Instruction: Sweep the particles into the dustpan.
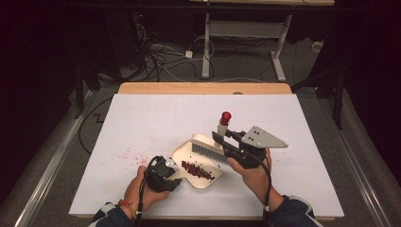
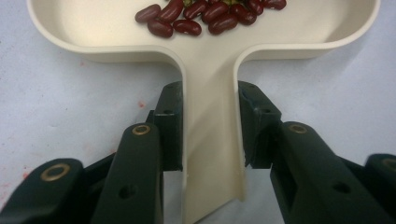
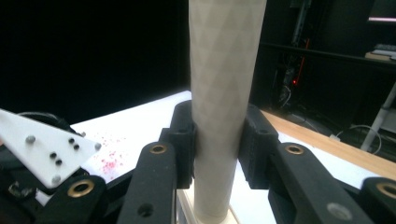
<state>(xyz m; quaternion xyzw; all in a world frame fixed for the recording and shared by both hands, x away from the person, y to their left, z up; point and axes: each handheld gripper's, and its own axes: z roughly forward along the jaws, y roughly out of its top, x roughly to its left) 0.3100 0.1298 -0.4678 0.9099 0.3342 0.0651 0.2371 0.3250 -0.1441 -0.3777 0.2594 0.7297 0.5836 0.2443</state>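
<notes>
Cream plastic, the dustpan lies just below the centre of the high view on the white counter, a pile of red beans in its tray. The left gripper has its jaws clamped on the pan's handle; the right gripper has its jaws clamped on the brush handle, bristles at the pan's upper rim. To sweep well, keep the pan's lip flat on the counter, then draw the brush low over the red specks at left toward the pan, with short strokes so nothing scatters.
</notes>
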